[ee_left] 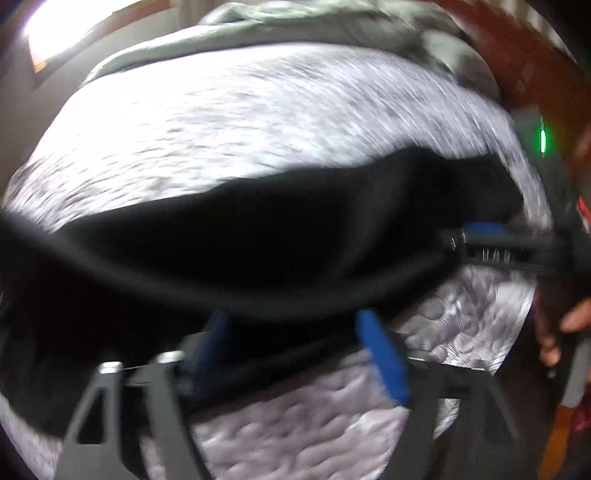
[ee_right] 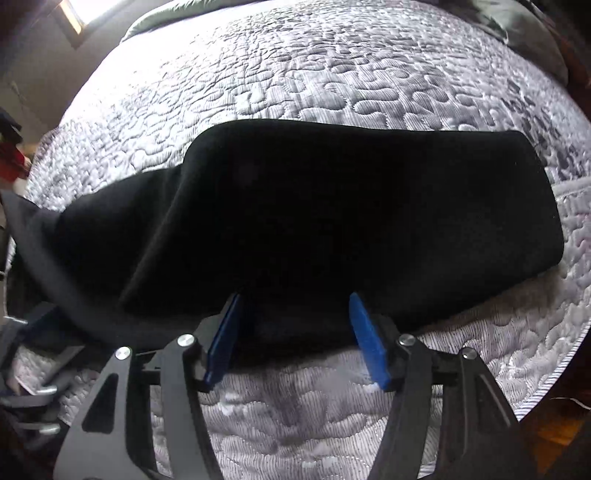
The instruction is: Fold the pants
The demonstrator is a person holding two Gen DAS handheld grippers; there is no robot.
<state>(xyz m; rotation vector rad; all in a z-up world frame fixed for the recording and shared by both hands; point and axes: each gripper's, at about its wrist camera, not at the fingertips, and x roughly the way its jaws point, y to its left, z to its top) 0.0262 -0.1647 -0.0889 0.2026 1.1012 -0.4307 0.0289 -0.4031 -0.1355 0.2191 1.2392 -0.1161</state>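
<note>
**A:** What was shown on the bed?

**B:** A pair of black pants (ee_right: 332,221) was seen laid across a grey quilted bedspread (ee_right: 332,74), stretched from side to side. In the right wrist view the pants appeared doubled over, with a neat straight edge at the right end and looser cloth bunched at the left. A grey-green blanket (ee_left: 295,29) was seen heaped at the far end of the bed.

**A:** How were the tools held?

**B:** The left tool (ee_left: 291,332) was pictured with its blue-padded jaws spread apart, the near edge of the pants lying between them but not pinched. The right tool (ee_right: 295,314) was likewise shown with its jaws apart, straddling the near edge of the pants without pressing on the cloth. In the left wrist view, which was blurred, the right tool (ee_left: 480,240) was also seen at the right end of the pants, and a hand (ee_left: 565,325) was glimpsed at the frame's right edge.
</note>
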